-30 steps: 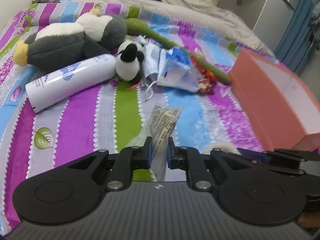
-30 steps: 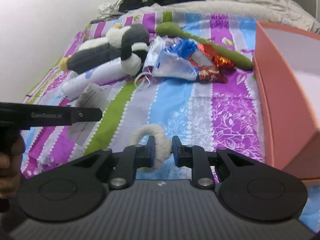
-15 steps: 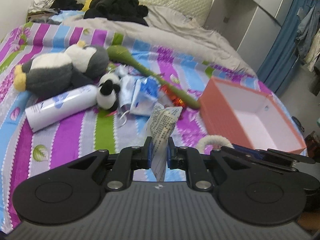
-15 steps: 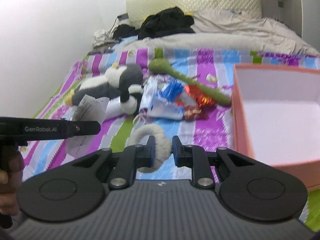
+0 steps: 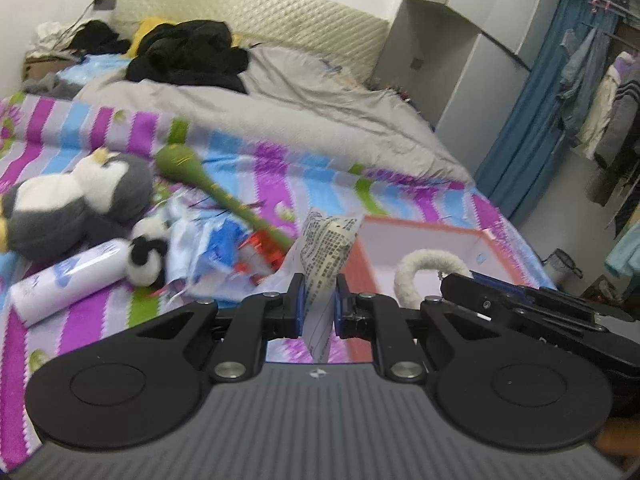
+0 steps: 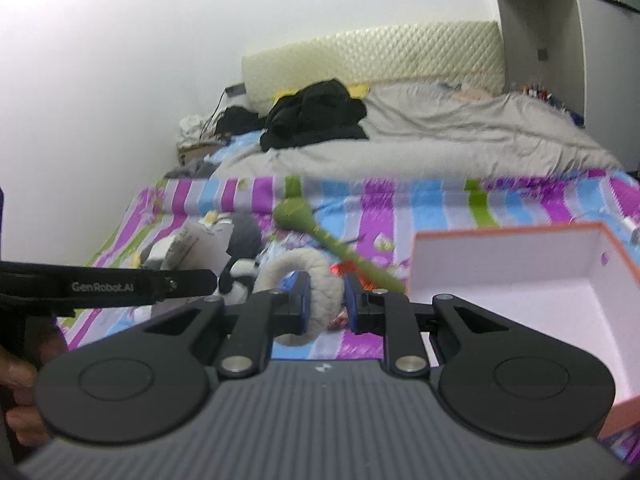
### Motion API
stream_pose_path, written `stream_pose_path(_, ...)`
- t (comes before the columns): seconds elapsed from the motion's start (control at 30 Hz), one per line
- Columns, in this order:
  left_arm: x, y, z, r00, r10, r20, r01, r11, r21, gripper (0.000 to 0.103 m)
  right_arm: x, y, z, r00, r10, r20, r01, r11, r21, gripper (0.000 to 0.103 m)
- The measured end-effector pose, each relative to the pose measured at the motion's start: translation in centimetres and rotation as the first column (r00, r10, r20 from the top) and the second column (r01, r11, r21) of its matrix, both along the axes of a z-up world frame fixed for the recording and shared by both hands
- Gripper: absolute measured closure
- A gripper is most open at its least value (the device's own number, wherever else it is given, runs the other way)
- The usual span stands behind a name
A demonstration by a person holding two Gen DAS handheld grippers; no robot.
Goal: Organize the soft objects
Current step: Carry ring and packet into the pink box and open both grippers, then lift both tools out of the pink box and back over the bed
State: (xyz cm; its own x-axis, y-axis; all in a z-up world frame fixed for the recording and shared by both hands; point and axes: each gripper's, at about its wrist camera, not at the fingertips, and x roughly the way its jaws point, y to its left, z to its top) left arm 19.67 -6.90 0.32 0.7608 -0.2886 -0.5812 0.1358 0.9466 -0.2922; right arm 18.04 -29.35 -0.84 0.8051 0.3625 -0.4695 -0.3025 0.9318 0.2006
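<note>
Even, soft indoor light with faint shadows. The white wall [image 6: 100, 80] glares, nearly blown out. Both views are motion-blurred; fisheye bends the cupboard [image 5: 460, 60] at the edges.

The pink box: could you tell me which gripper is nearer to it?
Right. The right gripper is beside the pink box, at its near corner; the left gripper sits farther left.

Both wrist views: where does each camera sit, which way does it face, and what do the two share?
Left wrist: on the left gripper, facing up the bed toward the headboard; its jaws pinch a printed packet; the right gripper enters from the right.
Right wrist: on the right gripper, facing the same way; its jaws clamp a fluffy white ring; the left gripper and a hand show at left.
Shared: orange box, green plush stick, penguin plush.
</note>
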Motion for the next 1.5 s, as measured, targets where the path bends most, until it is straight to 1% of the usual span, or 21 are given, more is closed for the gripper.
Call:
stream_pose_path(0.13, 1.8, -3.0, 0.9, 0.999, -0.044, 0.013, 0.044, 0.999, -0.008, 0.087, 1.0, -2.6, 0.9, 0.999, -0.038, 0.026, 0.038, 0.999, -0.011, 0.081)
stream_pose_path(0.23, 3.5, -5.5, 0.7, 0.998, -0.069, 0.005, 0.069, 0.998, -0.014, 0.087, 2.0, -5.1, 0.7, 0.997, -0.074, 0.017, 0.075, 0.997, -0.014, 0.081)
stream_pose_path(0.3, 4.7, -7.3, 0.2, 0.995, -0.096, -0.008, 0.096, 0.995, -0.017, 0.087, 2.8, -6.7, 0.1, 0.994, -0.105, 0.004, 0.105, 0.994, -0.023, 0.081)
stream_pose_path(0.43, 7.1, -10.7, -1.5, 0.988, -0.144, -0.048, 0.144, 0.989, -0.017, 0.087, 4.5, -10.0, -2.1, 0.983, -0.171, -0.065, 0.170, 0.985, -0.018, 0.081)
stream_pose_path(0.53, 9.3, -13.2, -3.6, 0.979, -0.178, -0.101, 0.176, 0.984, -0.025, 0.087, 5.7, -11.9, -4.0, 0.969, -0.215, -0.126, 0.212, 0.977, -0.031, 0.081)
stream_pose_path(0.6, 10.6, -14.9, -4.8, 0.970, -0.205, -0.134, 0.203, 0.979, -0.026, 0.087, 6.4, -13.2, -5.3, 0.955, -0.243, -0.172, 0.240, 0.970, -0.040, 0.081)
stream_pose_path(0.7, 11.9, -17.1, -6.6, 0.954, -0.242, -0.177, 0.242, 0.970, -0.019, 0.087, 7.1, -14.8, -6.9, 0.935, -0.280, -0.218, 0.278, 0.960, -0.042, 0.081)
stream_pose_path(0.8, 12.9, -19.0, -8.4, 0.932, -0.282, -0.227, 0.287, 0.958, -0.012, 0.087, 7.7, -16.1, -8.8, 0.911, -0.306, -0.277, 0.306, 0.951, -0.044, 0.081)
stream_pose_path(0.93, 13.9, -20.5, -10.2, 0.912, -0.303, -0.275, 0.312, 0.950, -0.013, 0.087, 8.4, -16.9, -11.1, 0.881, -0.318, -0.351, 0.316, 0.947, -0.066, 0.081)
stream_pose_path(1.0, 14.2, -21.0, -10.9, 0.905, -0.307, -0.295, 0.317, 0.948, -0.014, 0.087, 8.5, -17.2, -11.8, 0.870, -0.316, -0.379, 0.319, 0.946, -0.056, 0.081)
stream_pose_path(1.2, 14.7, -21.3, -11.7, 0.899, -0.311, -0.309, 0.323, 0.946, -0.013, 0.086, 8.5, -17.1, -11.9, 0.865, -0.323, -0.385, 0.325, 0.944, -0.061, 0.078)
stream_pose_path(1.23, 14.7, -21.3, -11.7, 0.898, -0.312, -0.309, 0.324, 0.946, -0.013, 0.082, 8.6, -17.1, -11.8, 0.864, -0.327, -0.383, 0.326, 0.943, -0.070, 0.077)
stream_pose_path(1.27, 14.6, -21.4, -11.6, 0.900, -0.311, -0.305, 0.325, 0.946, -0.005, 0.077, 8.6, -17.0, -11.7, 0.863, -0.330, -0.383, 0.327, 0.942, -0.076, 0.074)
stream_pose_path(1.33, 14.5, -21.6, -11.3, 0.901, -0.313, -0.301, 0.336, 0.942, 0.026, 0.049, 8.7, -17.2, -11.3, 0.860, -0.332, -0.388, 0.332, 0.941, -0.068, 0.067)
stream_pose_path(1.37, 14.3, -21.7, -11.0, 0.901, -0.320, -0.293, 0.344, 0.938, 0.033, 0.044, 8.7, -17.2, -11.1, 0.863, -0.328, -0.384, 0.331, 0.942, -0.060, 0.064)
stream_pose_path(1.43, 13.8, -21.5, -10.2, 0.911, -0.318, -0.264, 0.338, 0.941, 0.035, 0.044, 8.4, -17.0, -10.3, 0.871, -0.327, -0.366, 0.326, 0.943, -0.066, 0.058)
stream_pose_path(1.5, 13.2, -21.1, -9.1, 0.919, -0.318, -0.232, 0.335, 0.942, 0.033, 0.044, 8.0, -16.8, -9.4, 0.878, -0.330, -0.348, 0.330, 0.942, -0.060, 0.058)
